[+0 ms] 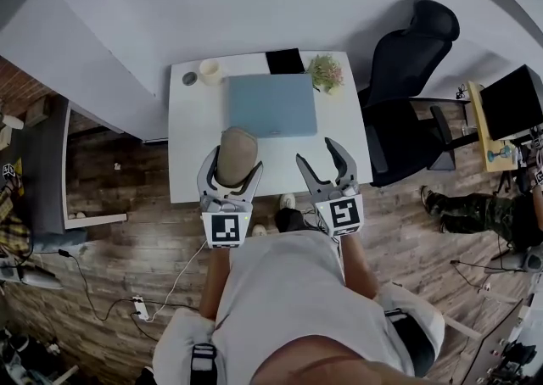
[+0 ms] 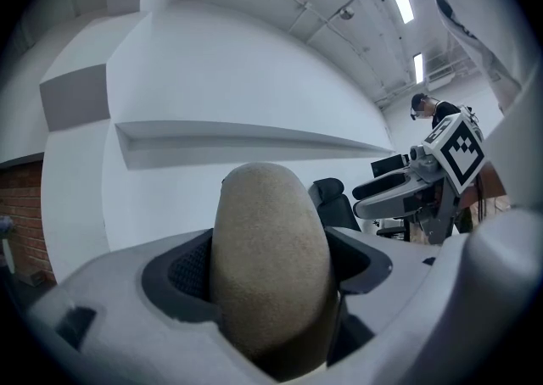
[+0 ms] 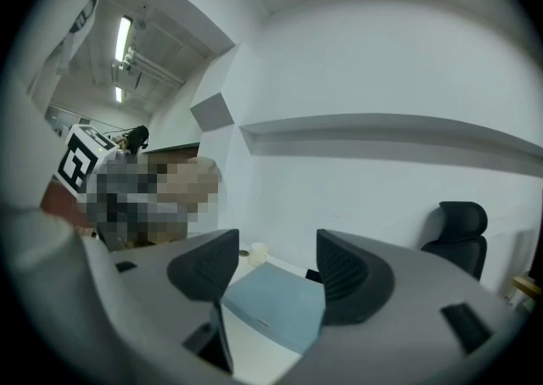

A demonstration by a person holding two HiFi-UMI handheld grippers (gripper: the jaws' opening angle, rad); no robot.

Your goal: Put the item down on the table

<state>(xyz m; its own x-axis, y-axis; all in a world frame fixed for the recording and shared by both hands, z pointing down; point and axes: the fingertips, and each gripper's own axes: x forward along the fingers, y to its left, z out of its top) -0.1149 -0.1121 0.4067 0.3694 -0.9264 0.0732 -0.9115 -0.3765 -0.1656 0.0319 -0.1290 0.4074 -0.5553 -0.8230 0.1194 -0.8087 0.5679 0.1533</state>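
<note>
The item is a tan, egg-shaped thing (image 1: pixel 236 153) with a rough surface. My left gripper (image 1: pixel 233 166) is shut on it, both pads pressing its sides, and holds it over the near part of the white table (image 1: pixel 191 150). In the left gripper view the tan item (image 2: pixel 270 260) stands upright between the dark pads and fills the gap. My right gripper (image 1: pixel 318 153) is open and holds nothing, level with the left one over the table's near right part. Between its pads in the right gripper view (image 3: pixel 276 271) only the table and a laptop show.
A closed light-blue laptop (image 1: pixel 271 103) lies mid-table. Behind it stand a pale cup (image 1: pixel 209 70), a small dark disc (image 1: pixel 189 79), a black flat thing (image 1: pixel 284 61) and a small plant (image 1: pixel 326 72). A black office chair (image 1: pixel 407 86) is at the table's right. Cables (image 1: pixel 140 307) lie on the wooden floor.
</note>
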